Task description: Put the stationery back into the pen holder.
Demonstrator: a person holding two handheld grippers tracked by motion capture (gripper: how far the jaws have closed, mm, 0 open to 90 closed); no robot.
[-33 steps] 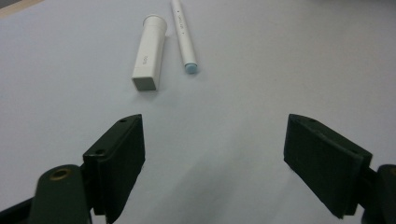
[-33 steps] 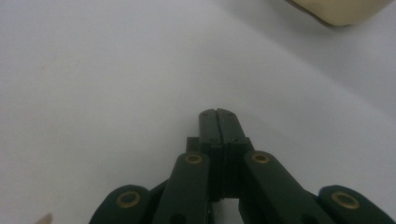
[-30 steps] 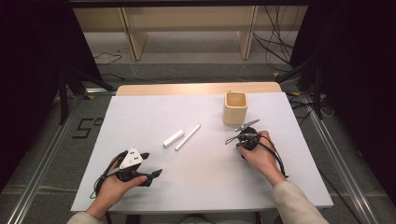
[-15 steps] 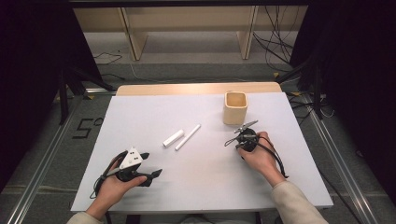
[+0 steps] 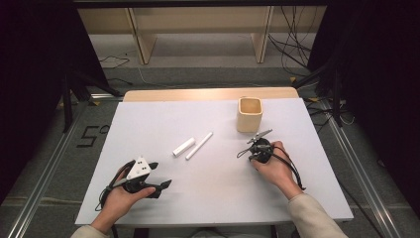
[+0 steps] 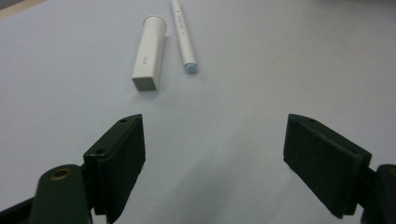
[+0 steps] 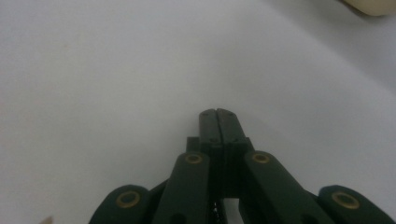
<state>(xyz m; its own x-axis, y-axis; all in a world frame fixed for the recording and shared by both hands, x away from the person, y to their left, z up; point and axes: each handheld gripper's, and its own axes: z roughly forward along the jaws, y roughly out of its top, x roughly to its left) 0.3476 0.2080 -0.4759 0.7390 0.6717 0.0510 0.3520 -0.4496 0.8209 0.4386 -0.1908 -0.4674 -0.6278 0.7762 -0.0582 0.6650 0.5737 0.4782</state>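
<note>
Both tongs rest on the white worktop [image 5: 218, 198] in the person's hands: the left tongs [image 5: 157, 181] lie near the front left corner with their jaws spread wide and nothing between them, and the right tongs [image 5: 253, 145] sit toward the right side with their jaws pressed together on nothing. A white pen [image 5: 199, 146] and its white cap [image 5: 183, 147] lie side by side, just apart, near the middle of the worktop, between the two tongs and well clear of both. In the left gripper view the cap [image 6: 150, 59] and the pen [image 6: 183, 35], its blue tip bare, lie ahead of the open jaws. A tan cup [image 5: 249, 114] stands upright near the back edge, just beyond the right tongs.
</note>
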